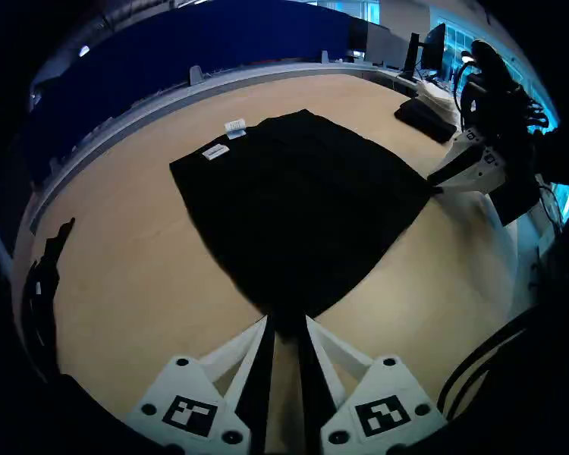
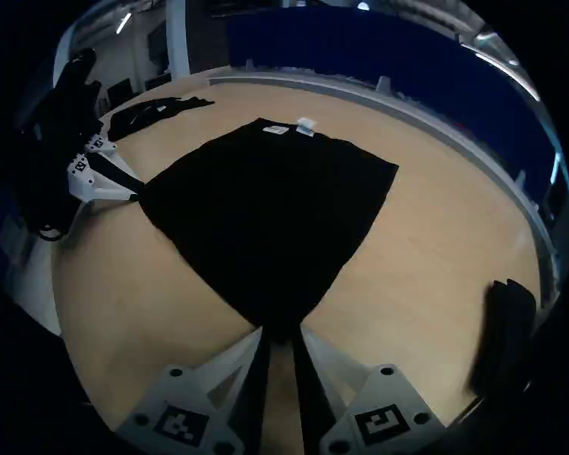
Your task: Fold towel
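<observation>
Black towel (image 1: pixel 300 205), left gripper (image 1: pixel 288 326), right gripper (image 2: pixel 281 334) pinching corners, monitor (image 1: pixel 436 42) in left gripper view

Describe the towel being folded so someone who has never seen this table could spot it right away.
On the light wooden table beside the blue partition, look at the middle: the towel is the black cloth spread flat. Unlike the smaller dark bundles near the table's edges, it carries two white tags on one edge, and the left tool and right tool each pinch a corner.
</observation>
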